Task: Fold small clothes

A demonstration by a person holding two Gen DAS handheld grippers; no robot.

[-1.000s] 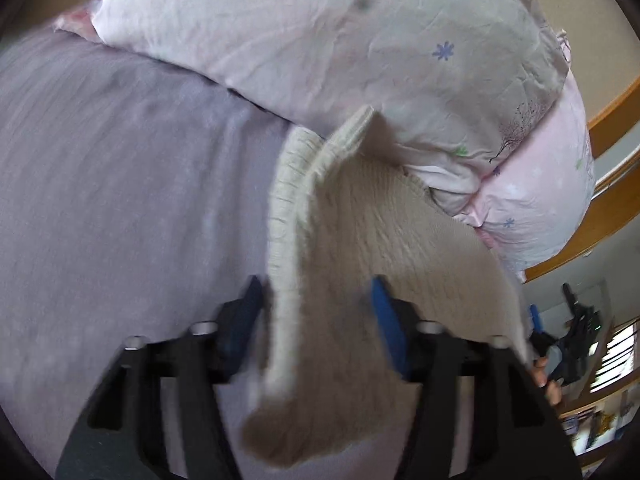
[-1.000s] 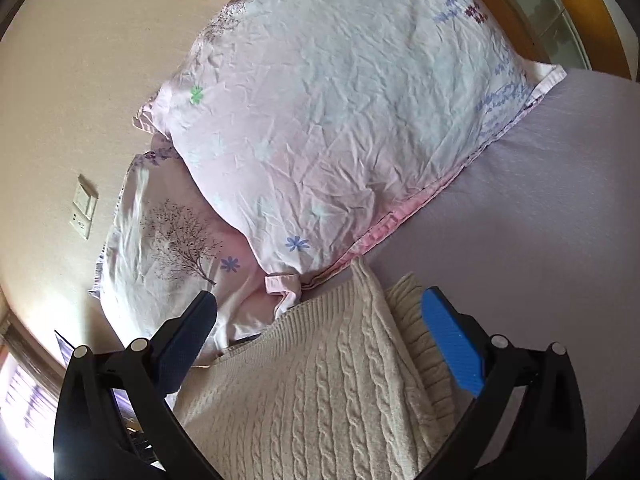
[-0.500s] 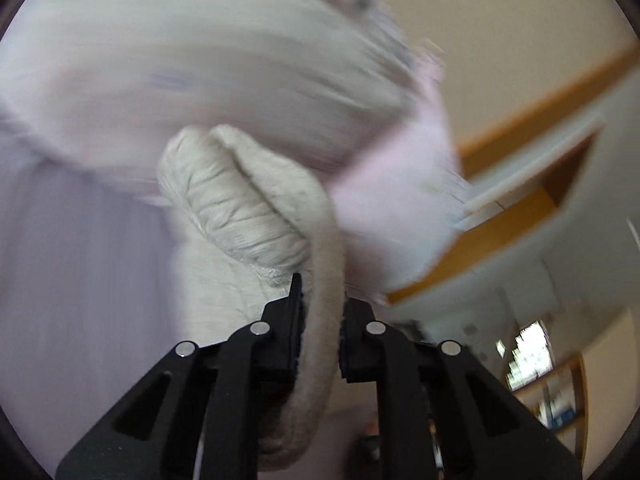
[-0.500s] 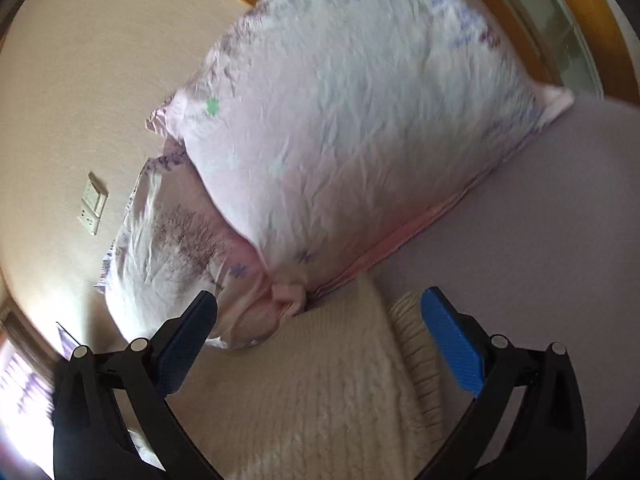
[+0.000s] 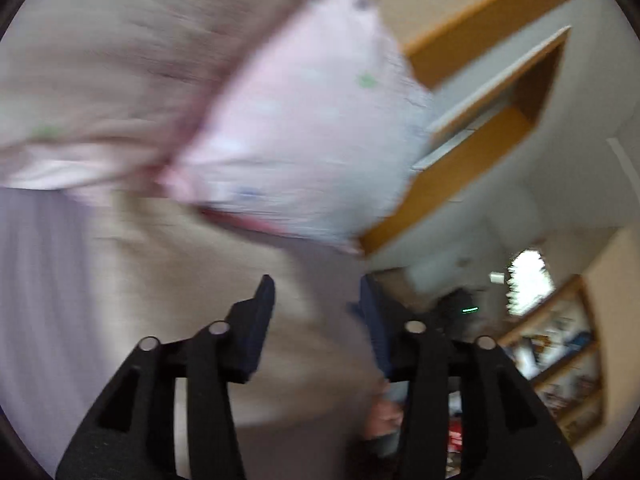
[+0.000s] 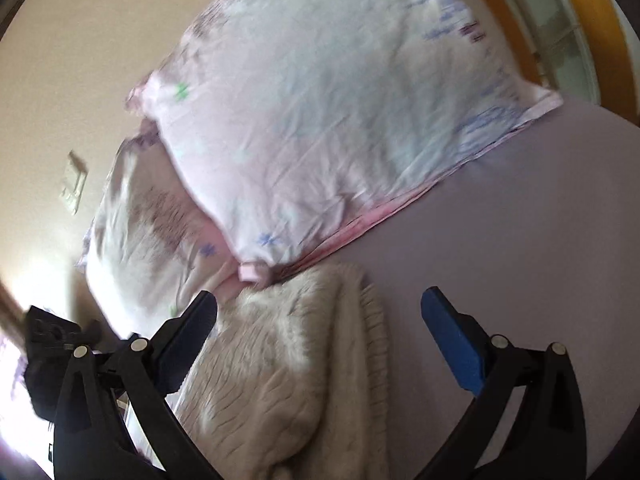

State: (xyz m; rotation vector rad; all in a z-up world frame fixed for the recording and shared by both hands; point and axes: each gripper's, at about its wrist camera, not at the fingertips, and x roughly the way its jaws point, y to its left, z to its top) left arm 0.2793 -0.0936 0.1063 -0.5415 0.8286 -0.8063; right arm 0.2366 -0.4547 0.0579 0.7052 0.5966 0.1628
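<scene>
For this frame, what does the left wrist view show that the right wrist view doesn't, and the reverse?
Left wrist only: a bookshelf and a bright window across the room, heavily blurred. Right wrist only: a wall switch plate and the cream cable-knit sweater's texture. Shared: the pink floral pillows, the lavender bedsheet, the sweater, and an open hand-held gripper each.

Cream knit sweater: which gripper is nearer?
Right. The right gripper is open over the cream knit sweater; the left gripper is open beside its blurred edge.

Both wrist views look closely down at sweater (image 6: 296, 364) and pillows (image 5: 304, 140).
</scene>
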